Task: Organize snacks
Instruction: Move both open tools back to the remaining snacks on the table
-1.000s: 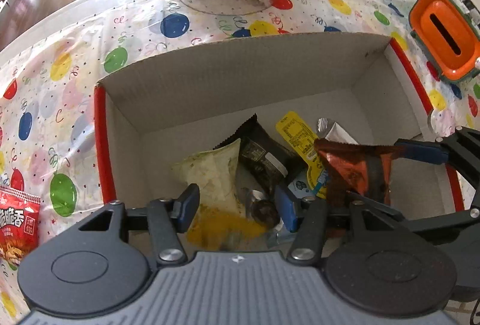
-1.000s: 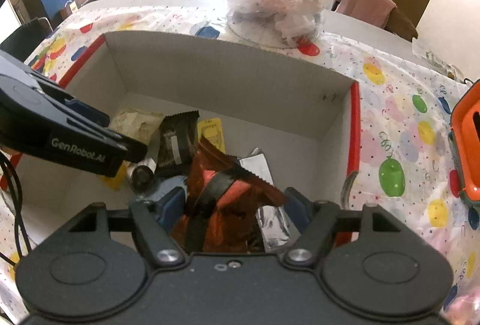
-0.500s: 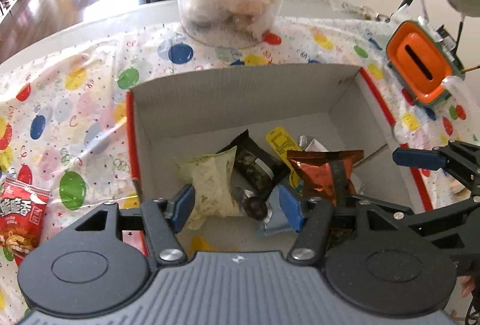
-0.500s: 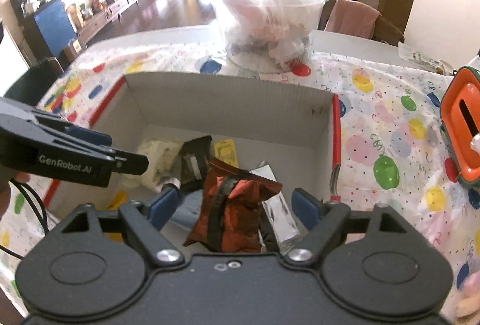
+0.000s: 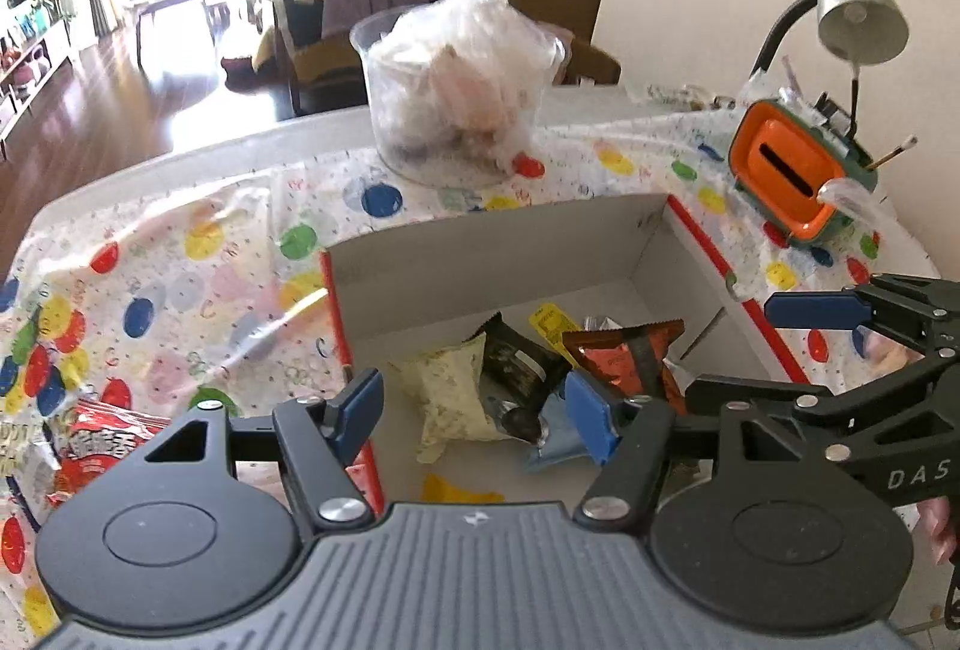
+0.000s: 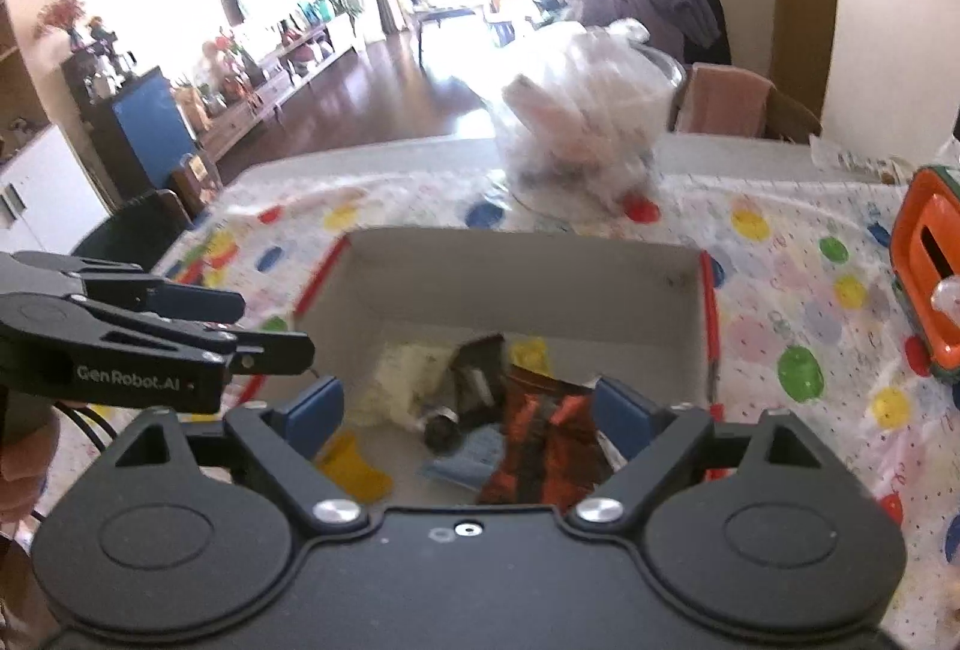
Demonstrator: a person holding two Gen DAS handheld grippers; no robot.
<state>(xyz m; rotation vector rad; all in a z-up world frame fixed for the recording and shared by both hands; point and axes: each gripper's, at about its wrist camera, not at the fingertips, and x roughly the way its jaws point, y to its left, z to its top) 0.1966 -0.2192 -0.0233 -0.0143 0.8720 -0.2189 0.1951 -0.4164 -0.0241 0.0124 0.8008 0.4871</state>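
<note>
Only left wrist view: red snack packet (image 5: pixel 99 449), outside box (image 5: pixel 498 254)

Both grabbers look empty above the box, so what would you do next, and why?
Probably swing the left gripper toward the red snack bag lying on the tablecloth outside the box. Both grippers' fingers are opening with nothing between them, and the other snacks already lie inside.
</note>
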